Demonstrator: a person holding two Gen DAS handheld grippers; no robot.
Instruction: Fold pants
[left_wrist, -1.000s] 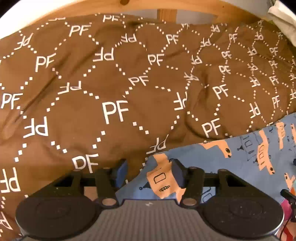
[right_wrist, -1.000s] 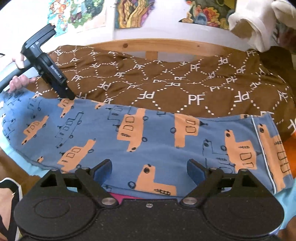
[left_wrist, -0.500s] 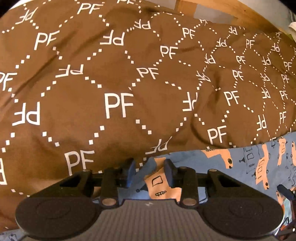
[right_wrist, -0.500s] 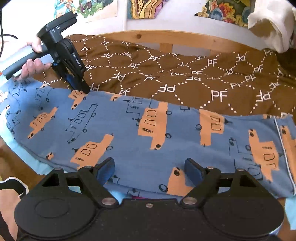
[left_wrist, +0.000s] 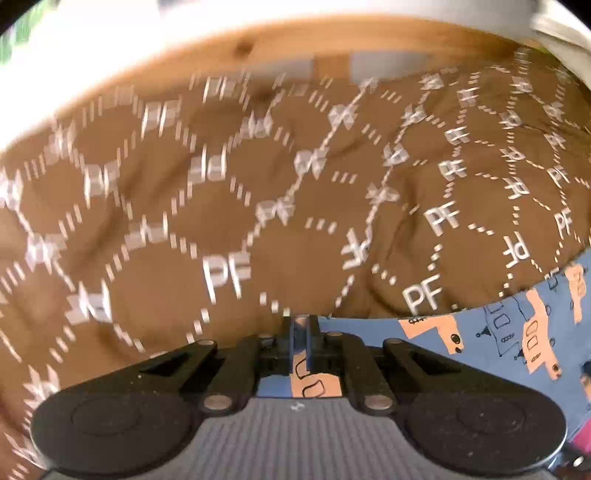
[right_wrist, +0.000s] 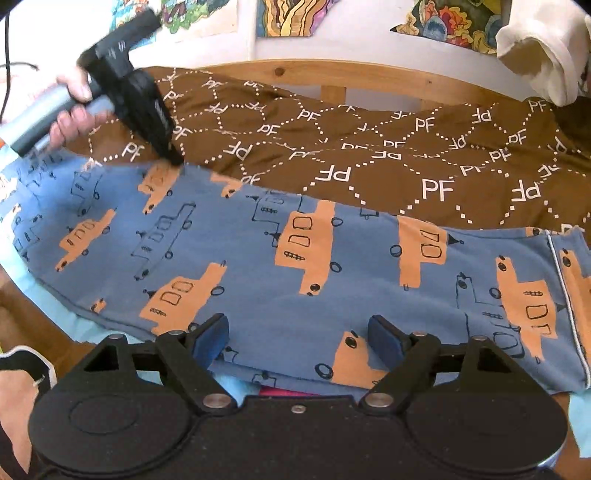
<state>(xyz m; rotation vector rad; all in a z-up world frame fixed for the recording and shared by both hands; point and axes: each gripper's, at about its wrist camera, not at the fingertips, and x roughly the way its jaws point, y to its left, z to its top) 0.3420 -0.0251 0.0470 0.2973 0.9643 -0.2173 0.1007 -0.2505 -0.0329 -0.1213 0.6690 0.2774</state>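
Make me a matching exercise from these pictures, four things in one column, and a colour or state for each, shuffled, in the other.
1. left gripper
2. right gripper
3. pants
4. blanket

A. brown with white PF letters
B. open above the fabric
C. blue with orange vehicles
D. shut on the pants' far edge

Pairs: 1-D, 2-B, 3-C, 4-A

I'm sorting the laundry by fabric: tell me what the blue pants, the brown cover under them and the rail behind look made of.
Blue pants: probably soft cotton knit, matte, printed with orange vehicles; they lie limp with a stitched hem. Brown cover: likely woven cotton, matte, puffy with soft creases, white PF print. Rail: light wood, apparently pine, smooth, with a visible knot.
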